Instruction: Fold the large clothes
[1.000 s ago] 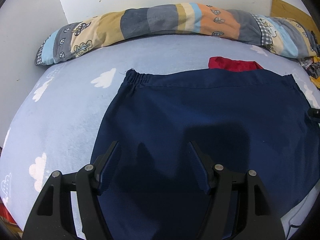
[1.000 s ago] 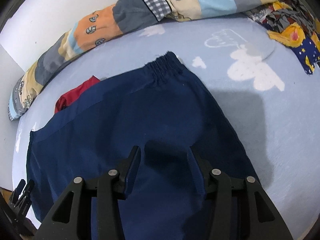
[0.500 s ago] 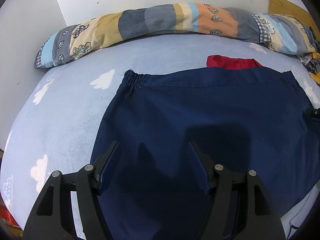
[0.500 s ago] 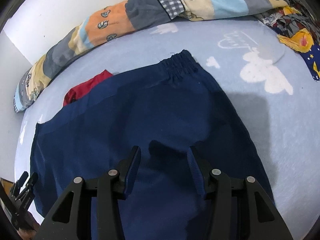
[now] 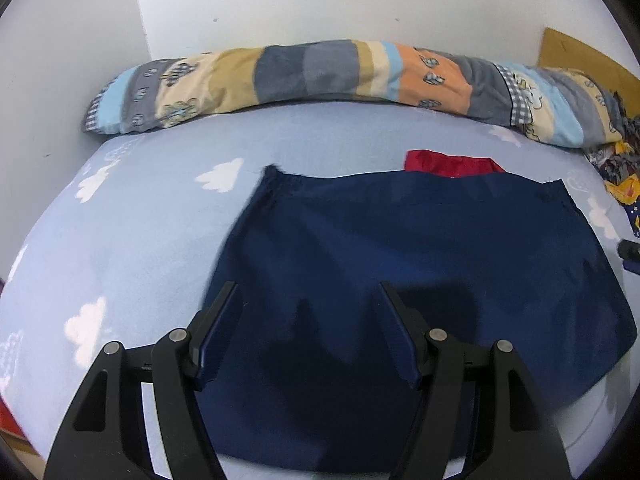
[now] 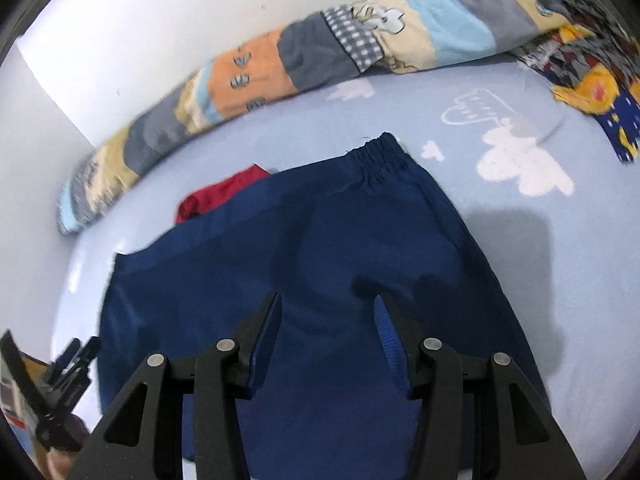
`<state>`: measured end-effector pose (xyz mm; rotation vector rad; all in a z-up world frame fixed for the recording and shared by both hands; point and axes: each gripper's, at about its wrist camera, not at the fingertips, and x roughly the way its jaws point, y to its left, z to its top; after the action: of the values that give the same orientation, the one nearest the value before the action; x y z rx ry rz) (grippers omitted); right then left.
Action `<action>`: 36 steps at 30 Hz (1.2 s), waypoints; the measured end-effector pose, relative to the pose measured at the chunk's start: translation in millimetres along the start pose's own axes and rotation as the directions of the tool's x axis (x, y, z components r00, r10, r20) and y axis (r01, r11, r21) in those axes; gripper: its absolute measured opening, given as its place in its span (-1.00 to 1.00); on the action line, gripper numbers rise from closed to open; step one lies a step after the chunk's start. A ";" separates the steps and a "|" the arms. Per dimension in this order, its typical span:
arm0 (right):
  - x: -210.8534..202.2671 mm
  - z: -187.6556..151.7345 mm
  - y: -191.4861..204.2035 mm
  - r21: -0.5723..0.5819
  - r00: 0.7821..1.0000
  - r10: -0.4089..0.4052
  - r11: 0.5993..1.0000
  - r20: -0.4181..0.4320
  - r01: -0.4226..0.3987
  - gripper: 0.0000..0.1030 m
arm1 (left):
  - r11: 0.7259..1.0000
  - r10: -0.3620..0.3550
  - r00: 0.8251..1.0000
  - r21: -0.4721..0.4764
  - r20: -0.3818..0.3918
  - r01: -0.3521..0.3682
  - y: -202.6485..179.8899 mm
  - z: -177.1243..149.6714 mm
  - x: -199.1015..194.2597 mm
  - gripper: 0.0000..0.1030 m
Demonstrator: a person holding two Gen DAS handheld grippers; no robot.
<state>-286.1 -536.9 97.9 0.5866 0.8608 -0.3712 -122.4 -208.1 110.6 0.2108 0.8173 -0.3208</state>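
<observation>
A large navy blue garment (image 5: 420, 256) with an elastic waistband lies spread flat on the light blue bed sheet (image 5: 120, 240); it also shows in the right wrist view (image 6: 320, 256). My left gripper (image 5: 306, 292) is open and empty, hovering over the garment's near left part. My right gripper (image 6: 326, 302) is open and empty over the garment's near right part. The left gripper shows at the lower left of the right wrist view (image 6: 60, 380). A red cloth (image 5: 452, 164) peeks out behind the waistband, also in the right wrist view (image 6: 220, 196).
A long patchwork bolster (image 5: 320, 76) lies along the white wall at the back. A heap of colourful clothes (image 6: 580, 64) sits at the far right of the bed. The sheet has white cloud prints (image 6: 524, 164).
Both grippers have pulled back and up from the garment, so more wall and bed show. Both stay open. The garment has not moved.
</observation>
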 end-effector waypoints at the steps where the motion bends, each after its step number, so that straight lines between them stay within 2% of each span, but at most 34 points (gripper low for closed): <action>1: -8.0 -6.6 -2.1 0.004 1.000 0.018 1.000 0.003 -0.018 0.00 | 1.000 -0.004 1.000 -0.004 -0.003 0.004 8.0 -4.4 -8.1 0.31; 4: -25.9 -20.8 -8.8 -0.008 0.998 0.055 0.998 -0.001 -0.055 0.00 | 0.999 -0.004 1.000 -0.048 -0.002 0.004 31.6 -14.3 -26.7 0.31; 7: -48.5 -37.1 -25.2 0.005 0.997 0.071 0.997 0.010 -0.071 0.01 | 0.988 -0.017 1.000 -0.153 0.008 0.018 64.9 -32.8 -46.0 0.31; 9: -57.3 -42.7 -39.4 0.053 0.995 0.096 0.994 0.008 -0.096 0.02 | 0.974 -0.047 0.999 -0.221 -0.002 0.045 75.1 -42.5 -50.3 0.31; 11: -63.4 -42.7 -59.2 0.135 0.991 0.137 0.981 0.008 -0.137 0.02 | 0.962 -0.116 0.993 -0.252 -0.021 0.107 75.2 -47.1 -50.9 0.31; 12: -66.4 -42.6 -65.9 0.162 0.990 0.139 0.977 0.017 -0.140 0.02 | 0.959 -0.145 0.989 -0.247 -0.006 0.139 71.5 -47.4 -53.4 0.31; 14: -71.4 -45.0 -86.5 0.242 0.989 0.137 0.959 0.046 -0.144 0.03 | 0.963 -0.148 0.989 -0.225 0.029 0.151 63.4 -47.4 -58.2 0.31; 16: -70.8 -50.5 -101.9 0.309 0.986 0.157 0.936 0.058 -0.167 0.04 | 0.954 -0.180 0.981 -0.230 0.067 0.190 55.0 -50.1 -58.7 0.31; 17: -66.5 -56.5 -112.3 0.362 0.981 0.188 0.912 0.055 -0.195 0.04 | 0.950 -0.202 0.979 -0.237 0.037 0.205 47.5 -49.8 -53.0 0.31; 19: -57.2 -65.1 -124.2 0.431 0.975 0.221 0.878 0.028 -0.211 0.04 | 0.943 -0.246 0.969 -0.223 0.028 0.246 34.2 -49.3 -48.5 0.31; 22: -49.7 -72.4 -134.4 0.470 0.973 0.232 0.857 0.014 -0.211 0.04 | 0.956 -0.247 0.968 -0.156 0.029 0.249 7.9 -46.9 -48.9 0.31; 25: -44.0 -76.1 -142.4 0.489 0.970 0.242 0.847 -0.004 -0.209 0.04 | 0.947 -0.300 0.953 -0.106 0.043 0.303 -17.5 -45.4 -52.6 0.31; 28: -38.6 -80.3 -150.3 0.516 0.966 0.256 0.830 -0.014 -0.213 0.04 | 0.930 -0.352 0.935 -0.100 0.046 0.355 -41.0 -46.2 -49.2 0.31; 32: -34.0 -79.2 -158.5 0.543 0.966 0.259 0.813 -0.012 -0.211 0.04 | 0.924 -0.363 0.932 -0.138 -0.013 0.357 -65.3 -48.8 -25.9 0.31; 36: -28.7 -79.4 -161.9 0.554 0.959 0.281 0.803 -0.027 -0.219 0.04 | 0.942 -0.316 0.947 -0.139 -0.055 0.306 -83.2 -56.1 -4.5 0.31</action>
<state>-436.3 -612.4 26.7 1.2551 0.7637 -0.3442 -193.3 -267.5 71.5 -0.0300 0.9452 -0.5583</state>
